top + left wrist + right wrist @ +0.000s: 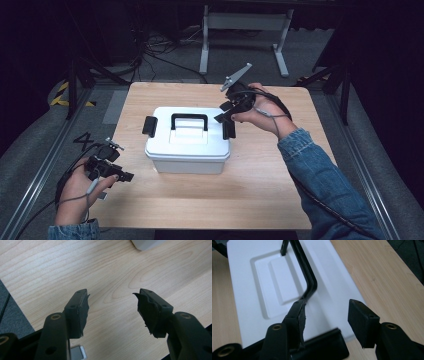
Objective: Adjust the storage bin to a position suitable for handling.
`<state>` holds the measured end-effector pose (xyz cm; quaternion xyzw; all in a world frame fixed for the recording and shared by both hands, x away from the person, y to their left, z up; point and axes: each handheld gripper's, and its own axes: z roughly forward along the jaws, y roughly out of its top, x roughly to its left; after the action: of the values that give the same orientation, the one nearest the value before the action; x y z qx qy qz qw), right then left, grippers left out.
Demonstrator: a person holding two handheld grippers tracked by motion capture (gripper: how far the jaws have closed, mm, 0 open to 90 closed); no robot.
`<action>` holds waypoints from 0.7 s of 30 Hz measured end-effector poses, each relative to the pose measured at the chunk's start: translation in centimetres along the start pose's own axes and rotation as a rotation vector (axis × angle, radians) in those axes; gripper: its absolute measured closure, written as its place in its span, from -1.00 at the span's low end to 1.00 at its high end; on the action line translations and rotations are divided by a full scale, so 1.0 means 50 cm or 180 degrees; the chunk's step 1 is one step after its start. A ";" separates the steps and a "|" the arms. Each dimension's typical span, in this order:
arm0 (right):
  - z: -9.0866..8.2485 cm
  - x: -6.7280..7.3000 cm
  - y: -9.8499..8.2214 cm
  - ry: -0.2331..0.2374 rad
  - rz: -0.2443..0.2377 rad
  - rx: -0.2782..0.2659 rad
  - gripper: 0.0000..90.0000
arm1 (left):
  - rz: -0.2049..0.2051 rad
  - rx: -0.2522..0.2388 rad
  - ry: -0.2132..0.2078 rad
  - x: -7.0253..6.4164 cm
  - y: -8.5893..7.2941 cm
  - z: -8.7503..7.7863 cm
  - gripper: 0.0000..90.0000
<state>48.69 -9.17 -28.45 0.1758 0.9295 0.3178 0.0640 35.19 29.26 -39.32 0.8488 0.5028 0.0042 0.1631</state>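
A white rectangular plastic storage box point(187, 142) sits near the middle of the light wood-grain tabletop point(220, 200), its lid closed. A black U-shaped carrying handle point(189, 120) stands on the recessed centre of the lid, and a black latch clip is fitted at each short end: the left latch point(149, 126) and the right latch point(229, 129).

In the high view the right gripper point(226, 111) hangs just above the box's right end, close to the right latch, held by the person's right hand point(262, 112) with a blue denim sleeve point(320, 175) running back toward the bottom edge. A grey three-cornered plate point(236, 77) rises from its top. In the right gripper view its two black jaws stand apart with nothing between them; they point down over the white lid point(262, 277), with the black handle point(305, 272) beyond the left jaw and the near latch point(324, 345) blurred at the bottom, below the jaws. Whether either jaw touches the box cannot be told.

The left gripper point(120, 176) is at the front left of the tabletop, well apart from the box, held in the person's left hand point(77, 192) with a cable trailing from it. In the left gripper view its jaws are spread wide and empty over bare wood point(112, 270), and a corner of the white box point(147, 243) shows at the top edge. Worn, ragged black padding lines the inner faces of both jaws.

Beyond the tabletop, a white metal frame point(245, 35) stands on grey floor.
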 end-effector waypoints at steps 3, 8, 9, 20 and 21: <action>0.028 0.008 0.022 0.0096 -0.0034 0.0007 0.08 | -0.0006 -0.0002 0.0007 0.004 -0.007 -0.001 -0.05; 0.070 0.016 0.049 0.0176 -0.0097 0.0073 0.09 | -0.0077 -0.0016 -0.0023 0.010 -0.012 -0.002 -0.04; 0.070 0.016 0.049 0.0176 -0.0097 0.0073 0.09 | -0.0071 -0.0014 -0.0030 0.010 -0.011 -0.001 -0.04; 0.116 0.025 0.077 0.0277 -0.0149 0.0183 0.14 | 0.0004 0.0002 -0.0052 0.010 0.009 0.007 -0.04; 0.119 0.026 0.078 0.0273 -0.0163 0.0203 0.21 | 0.0001 0.0003 -0.0067 0.009 0.010 0.007 -0.04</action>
<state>49.95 -2.43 -30.74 0.1400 0.9453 0.2935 0.0265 35.91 29.34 -39.59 0.8490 0.5009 -0.0049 0.1679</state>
